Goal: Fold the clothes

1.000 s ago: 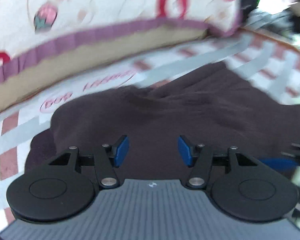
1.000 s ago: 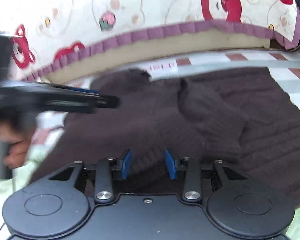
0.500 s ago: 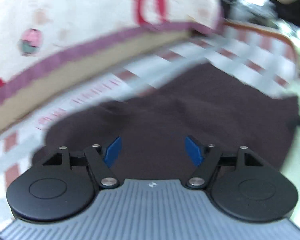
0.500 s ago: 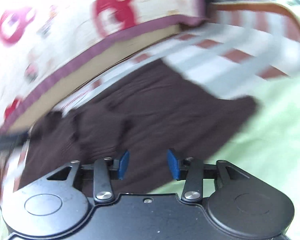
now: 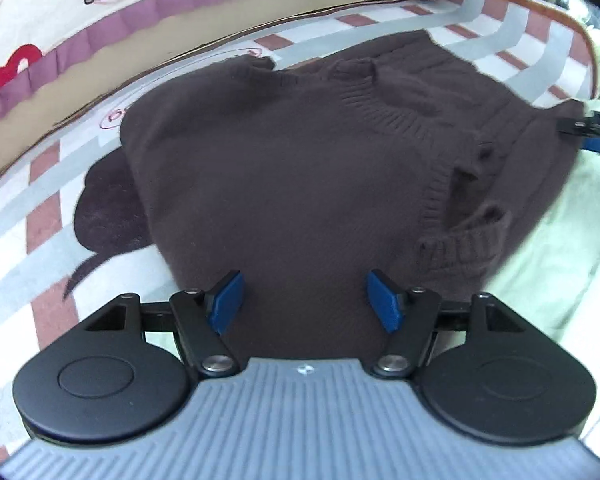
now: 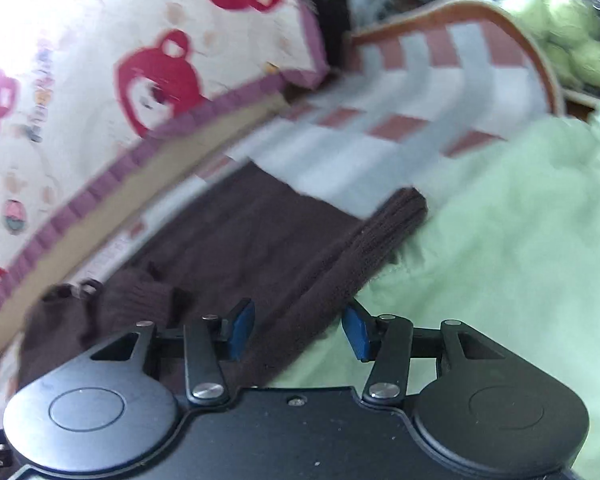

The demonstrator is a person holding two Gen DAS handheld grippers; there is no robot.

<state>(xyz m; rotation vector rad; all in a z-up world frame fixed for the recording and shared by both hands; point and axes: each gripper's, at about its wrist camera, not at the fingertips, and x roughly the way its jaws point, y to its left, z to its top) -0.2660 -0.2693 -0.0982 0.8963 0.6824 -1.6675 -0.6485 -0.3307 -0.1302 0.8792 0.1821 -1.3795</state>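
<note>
A dark brown knit sweater (image 5: 300,168) lies partly folded on a striped blanket (image 5: 40,208), its ribbed collar and a cuff toward the right. My left gripper (image 5: 306,302) is open and sits over the sweater's near edge, jaws wide apart. In the right wrist view the sweater (image 6: 236,240) stretches to the left, and its ribbed edge runs between the open jaws of my right gripper (image 6: 298,330). The right gripper (image 5: 596,136) also shows at the sweater's far right corner in the left wrist view.
A cartoon-print quilt with a purple frill (image 5: 100,36) borders the back, also in the right wrist view (image 6: 140,80). A pale green blanket (image 6: 500,220) covers the right side, seen too in the left wrist view (image 5: 572,216). Clutter lies beyond the blanket's brown-trimmed far edge (image 6: 512,28).
The left gripper's jaws have opened wider and it has pulled back, showing more of the sweater. The right gripper has swung to the sweater's right edge over the green blanket and opened wider.
</note>
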